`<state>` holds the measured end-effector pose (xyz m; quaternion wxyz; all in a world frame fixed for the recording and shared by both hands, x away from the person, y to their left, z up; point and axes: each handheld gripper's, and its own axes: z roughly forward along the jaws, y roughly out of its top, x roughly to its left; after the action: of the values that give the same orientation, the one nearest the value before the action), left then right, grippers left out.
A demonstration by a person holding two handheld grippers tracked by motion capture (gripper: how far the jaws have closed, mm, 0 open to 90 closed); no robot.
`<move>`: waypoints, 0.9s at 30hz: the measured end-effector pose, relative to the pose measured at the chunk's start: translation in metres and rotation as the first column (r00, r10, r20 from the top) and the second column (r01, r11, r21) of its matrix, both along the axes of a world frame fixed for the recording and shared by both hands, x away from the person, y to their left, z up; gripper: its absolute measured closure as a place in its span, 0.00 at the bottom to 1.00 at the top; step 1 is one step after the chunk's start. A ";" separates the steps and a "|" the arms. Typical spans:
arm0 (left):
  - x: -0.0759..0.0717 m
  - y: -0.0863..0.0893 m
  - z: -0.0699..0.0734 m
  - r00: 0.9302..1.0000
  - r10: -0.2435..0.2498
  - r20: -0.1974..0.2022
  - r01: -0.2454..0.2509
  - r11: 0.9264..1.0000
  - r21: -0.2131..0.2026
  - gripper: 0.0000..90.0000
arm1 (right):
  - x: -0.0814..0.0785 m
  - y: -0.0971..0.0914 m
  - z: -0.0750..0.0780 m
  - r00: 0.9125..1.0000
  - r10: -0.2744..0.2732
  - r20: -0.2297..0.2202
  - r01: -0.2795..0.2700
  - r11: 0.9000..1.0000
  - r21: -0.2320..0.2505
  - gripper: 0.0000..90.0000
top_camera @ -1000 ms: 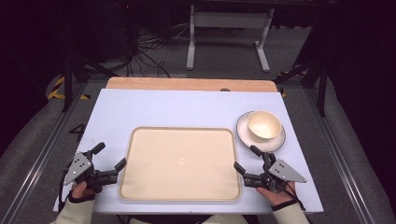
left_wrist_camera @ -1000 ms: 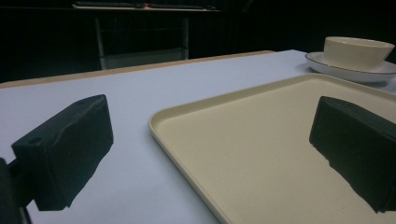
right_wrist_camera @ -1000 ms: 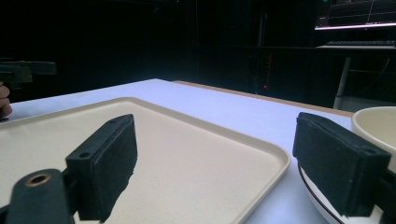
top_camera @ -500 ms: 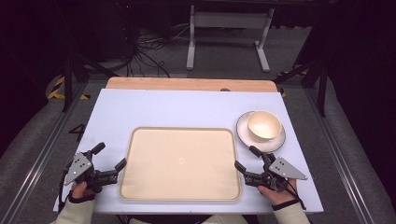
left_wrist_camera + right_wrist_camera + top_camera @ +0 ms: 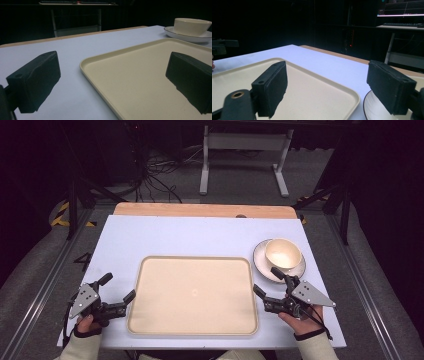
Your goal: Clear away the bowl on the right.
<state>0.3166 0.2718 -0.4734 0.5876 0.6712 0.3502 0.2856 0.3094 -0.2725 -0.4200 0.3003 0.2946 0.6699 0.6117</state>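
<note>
High view, left claw (image 5: 119, 290) wide open, right claw (image 5: 270, 280) likewise, both empty

No readable text, label, brand or number anywhere. Tray (image 5: 194, 294) bare cream, small round mark at its centre, too small to tell. Black marking on floor just left of table (image 5: 210, 237), near tray's left side, blurred, unreadable. Yellow-black hazard stripes on floor beyond table's far corners, pattern, no words. Monitor (image 5: 400, 8) far right in right gripper view shows bright lines, nothing legible. Bowl (image 5: 283, 253) and saucer (image 5: 264, 265) plain, no print visible.
</note>
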 end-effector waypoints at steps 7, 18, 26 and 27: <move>0.000 0.000 0.000 1.000 0.009 0.000 -0.009 1.000 -0.003 0.00 | 0.003 0.002 0.013 1.000 0.012 0.023 -0.012 1.000 -0.006 0.19; 0.000 0.001 0.000 1.000 0.026 -0.002 -0.026 1.000 -0.010 0.00 | 0.006 0.001 0.020 1.000 0.012 0.018 -0.012 1.000 0.003 0.19; -0.001 0.001 0.000 1.000 0.026 -0.001 -0.026 1.000 -0.006 0.00 | 0.011 -0.004 0.027 1.000 -0.010 0.003 0.010 1.000 0.021 0.19; 0.000 0.001 0.000 1.000 0.029 0.000 -0.029 1.000 -0.007 0.00 | 0.012 -0.004 0.028 1.000 -0.020 -0.003 0.020 1.000 0.013 0.19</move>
<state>0.3161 0.2728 -0.4733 0.5858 0.6641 0.3607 0.2928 0.3213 -0.2767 -0.3923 0.3034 0.3041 0.6636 0.6125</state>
